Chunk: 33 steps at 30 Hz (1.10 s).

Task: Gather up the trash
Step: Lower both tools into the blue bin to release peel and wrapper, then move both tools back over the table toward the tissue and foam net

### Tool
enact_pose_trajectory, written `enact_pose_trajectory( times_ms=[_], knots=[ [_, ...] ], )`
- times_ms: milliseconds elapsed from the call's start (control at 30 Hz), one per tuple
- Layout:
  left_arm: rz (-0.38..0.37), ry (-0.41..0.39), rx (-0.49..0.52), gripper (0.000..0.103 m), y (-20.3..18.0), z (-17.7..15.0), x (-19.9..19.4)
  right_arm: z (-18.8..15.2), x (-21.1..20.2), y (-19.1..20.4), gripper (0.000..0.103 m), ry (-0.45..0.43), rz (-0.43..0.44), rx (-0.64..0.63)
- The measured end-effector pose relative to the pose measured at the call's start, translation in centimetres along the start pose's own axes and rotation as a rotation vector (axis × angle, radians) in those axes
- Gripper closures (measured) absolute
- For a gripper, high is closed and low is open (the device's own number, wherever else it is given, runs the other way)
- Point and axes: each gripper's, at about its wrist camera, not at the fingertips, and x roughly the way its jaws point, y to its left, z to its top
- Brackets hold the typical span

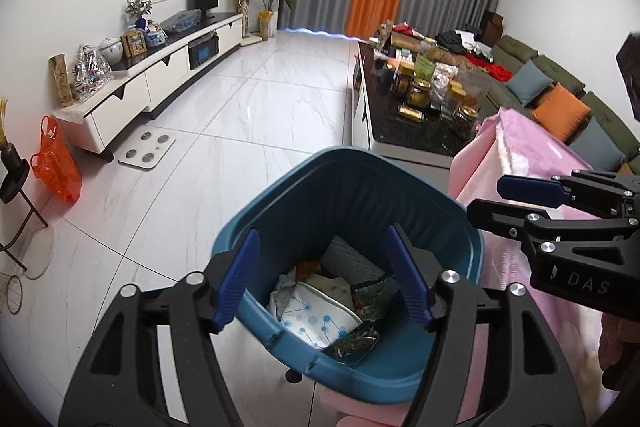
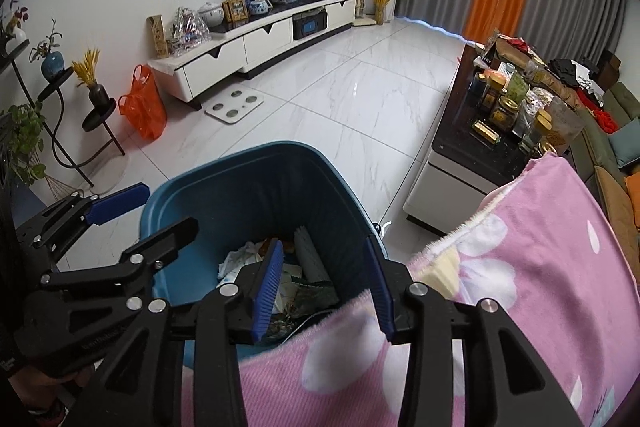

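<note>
Above the blue bin (image 1: 352, 187), both hand-held grippers (image 1: 324, 279) (image 2: 324, 287) hang spread and empty; one reads "DAS".

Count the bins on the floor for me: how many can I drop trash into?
1: the blue bin stands on the floor beside the pink blanket, already holding wrappers. Others may be hidden behind the furniture.

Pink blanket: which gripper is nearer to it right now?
Right. The right gripper hangs open at the edge of the pink blanket, one finger over the fabric. The left gripper hangs open above the blue bin, the blanket off to its right.
</note>
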Motion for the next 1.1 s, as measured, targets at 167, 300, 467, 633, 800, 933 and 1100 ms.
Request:
enact_pose_trajectory(
  times_ms=[167,300,467,633,800,933,1100],
  knots=[
    [-0.002,-0.048,-0.011,0.025,1.0,-0.1,-4.0,-0.7,-2.2,0.1,0.054,-0.045,0.002,0.016],
    [0.002,-0.099,-0.010,0.013,0.7,-0.1,-7.6,-1.8,-4.6,0.1,0.047,-0.093,0.005,0.026],
    [-0.018,-0.148,-0.020,0.006,0.9,-0.7,-12.4,-3.6,-8.0,-0.2,0.026,-0.169,0.001,0.044],
    [-0.051,-0.190,-0.006,0.006,-0.1,-1.6,-16.8,-6.4,-11.5,-0.9,0.016,-0.234,-0.004,0.095],
    [-0.136,-0.241,0.014,0.006,-2.1,-2.7,-20.9,-10.1,-15.1,-1.6,0.013,-0.304,-0.043,0.140],
    [-0.223,-0.265,0.052,0.006,-4.8,-4.1,-23.7,-13.7,-18.2,-2.7,0.007,-0.363,-0.082,0.203],
    [-0.337,-0.332,0.136,0.006,-9.1,-6.5,-27.8,-18.4,-21.6,-4.0,0.007,-0.416,-0.174,0.251]
  ],
)
